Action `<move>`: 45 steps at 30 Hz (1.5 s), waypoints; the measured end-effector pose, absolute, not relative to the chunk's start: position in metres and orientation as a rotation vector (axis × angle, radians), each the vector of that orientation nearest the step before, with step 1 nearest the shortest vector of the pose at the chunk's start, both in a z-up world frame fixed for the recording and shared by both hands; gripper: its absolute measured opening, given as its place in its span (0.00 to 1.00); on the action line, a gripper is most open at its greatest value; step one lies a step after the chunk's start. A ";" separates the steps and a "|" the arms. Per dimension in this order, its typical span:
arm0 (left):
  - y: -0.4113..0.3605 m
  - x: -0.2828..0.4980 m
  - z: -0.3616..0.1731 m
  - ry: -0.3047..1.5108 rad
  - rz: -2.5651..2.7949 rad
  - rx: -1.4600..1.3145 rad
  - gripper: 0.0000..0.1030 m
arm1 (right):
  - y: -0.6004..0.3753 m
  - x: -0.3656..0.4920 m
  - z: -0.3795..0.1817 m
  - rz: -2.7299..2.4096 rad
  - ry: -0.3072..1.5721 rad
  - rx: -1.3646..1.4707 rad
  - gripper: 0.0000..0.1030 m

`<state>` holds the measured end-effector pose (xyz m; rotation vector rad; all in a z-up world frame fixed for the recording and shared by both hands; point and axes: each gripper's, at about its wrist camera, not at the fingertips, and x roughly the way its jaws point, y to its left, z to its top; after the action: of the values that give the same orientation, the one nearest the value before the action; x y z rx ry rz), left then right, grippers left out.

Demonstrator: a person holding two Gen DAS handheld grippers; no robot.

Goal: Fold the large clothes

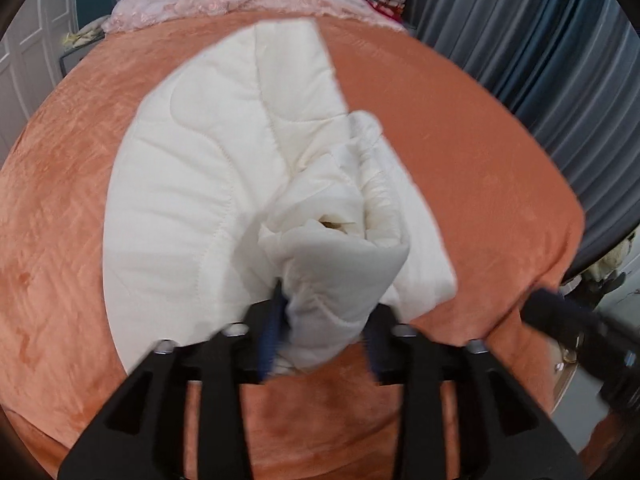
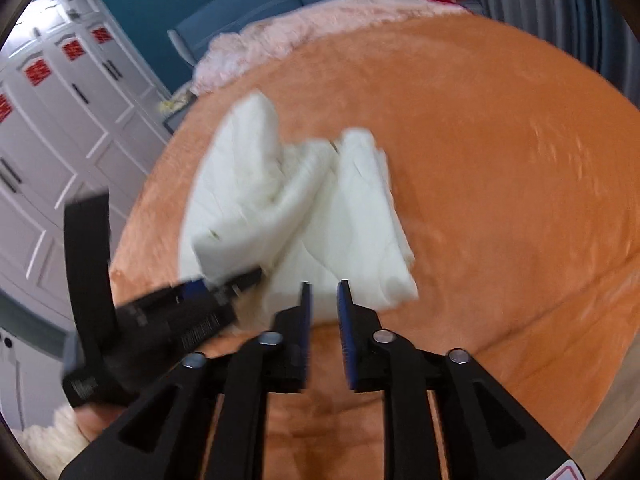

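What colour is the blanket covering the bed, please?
Orange, a plush-looking bed blanket; it shows best in the left wrist view, around the white quilt.

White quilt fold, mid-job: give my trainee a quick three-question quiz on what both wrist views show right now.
1. True or false: the left gripper has a bunched part of the white quilt between its fingers.
2. Multiple choice: the right gripper is A) clamped on the quilt, B) empty with a narrow gap between its fingers, C) out of view.
3. Fill in: the quilt lies on an ______ bedspread.

Key: 1 true; 2 B; 3 orange.
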<state>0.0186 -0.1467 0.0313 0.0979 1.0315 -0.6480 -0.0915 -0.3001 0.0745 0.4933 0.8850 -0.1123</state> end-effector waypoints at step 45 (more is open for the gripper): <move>-0.080 0.039 -0.047 1.218 -0.327 0.176 0.65 | -0.333 -0.052 -0.048 -0.228 1.140 0.388 0.08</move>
<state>0.0390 -0.0798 -0.0467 0.1763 1.2185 -0.3271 -0.0521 -0.3335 -0.0483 0.3883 1.1398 -0.2278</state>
